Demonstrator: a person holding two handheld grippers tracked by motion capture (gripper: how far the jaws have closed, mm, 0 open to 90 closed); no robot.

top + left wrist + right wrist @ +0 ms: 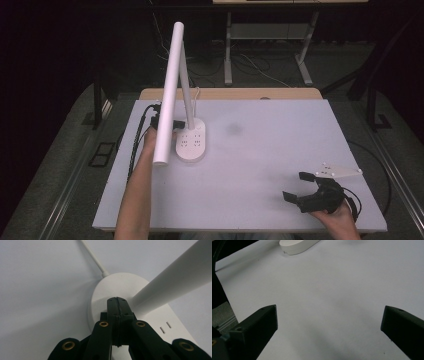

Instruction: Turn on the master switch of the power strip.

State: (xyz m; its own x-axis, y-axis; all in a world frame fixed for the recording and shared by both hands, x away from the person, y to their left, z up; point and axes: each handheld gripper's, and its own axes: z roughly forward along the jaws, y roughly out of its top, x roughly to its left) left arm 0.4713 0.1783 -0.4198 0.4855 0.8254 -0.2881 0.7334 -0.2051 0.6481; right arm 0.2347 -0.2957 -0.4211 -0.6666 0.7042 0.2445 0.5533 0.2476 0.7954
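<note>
My left gripper (117, 301) has its jaws pressed fully together with nothing between them, tips resting on or just over the oval base (117, 287) of the white desk lamp (175, 90), at the far left of the table beside the lamp's stem (172, 277). I can't tell whether the tips actually touch the base. My right gripper (306, 189) sits near the right front edge, jaws spread wide and empty.

The risk I see is the tall lamp: its long head (169, 95) leans toward me over the base, so a sideways push from the closed tips could tip or skid it. The thin white cord (93, 257) running off the far side could snag too.

The white table top (260, 150) is bare and matte, with a faint smudge mid-table. Around it lie grey floor, a metal stand (265, 45) with loose cables, and dark surroundings.
</note>
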